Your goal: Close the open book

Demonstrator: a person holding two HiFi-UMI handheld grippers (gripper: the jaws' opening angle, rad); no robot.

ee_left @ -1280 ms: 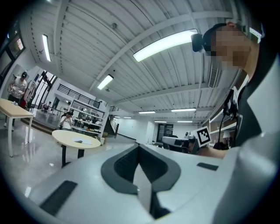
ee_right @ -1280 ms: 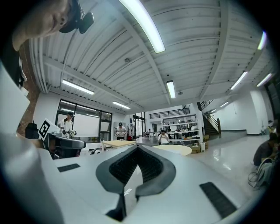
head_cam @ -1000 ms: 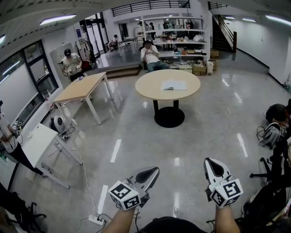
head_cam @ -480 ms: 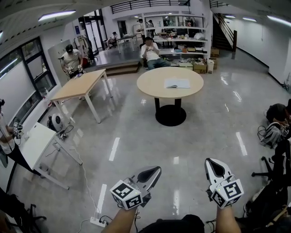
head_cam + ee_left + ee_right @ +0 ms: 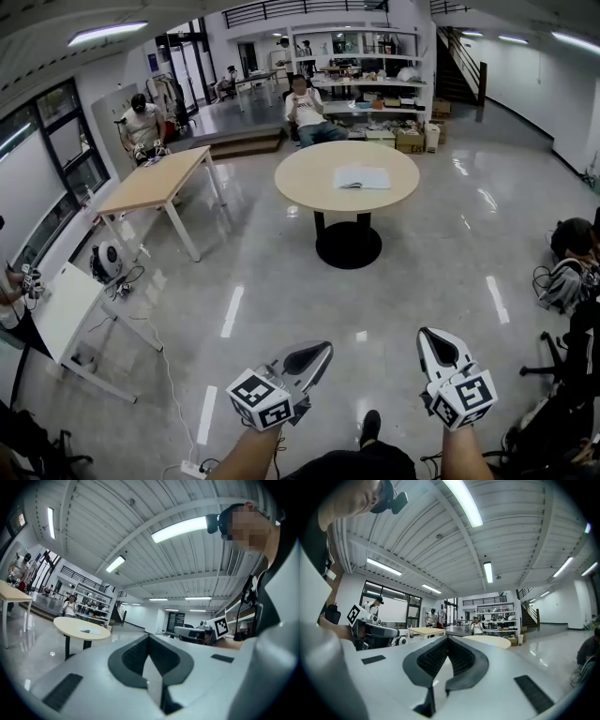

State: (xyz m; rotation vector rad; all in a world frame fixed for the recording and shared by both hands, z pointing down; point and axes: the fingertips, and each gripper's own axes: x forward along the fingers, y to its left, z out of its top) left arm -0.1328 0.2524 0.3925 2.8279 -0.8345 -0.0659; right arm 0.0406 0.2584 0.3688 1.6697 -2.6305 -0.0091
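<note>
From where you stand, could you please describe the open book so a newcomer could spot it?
On the glossy grey floor stands a round pale-wood table on a black pedestal, right of the long rectangular table. The open white-paged book lies flat near the middle of its top. It is the only thing there, white against the tan surface.

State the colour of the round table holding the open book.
Pale beige top, black pedestal; clearest in the head view.
</note>
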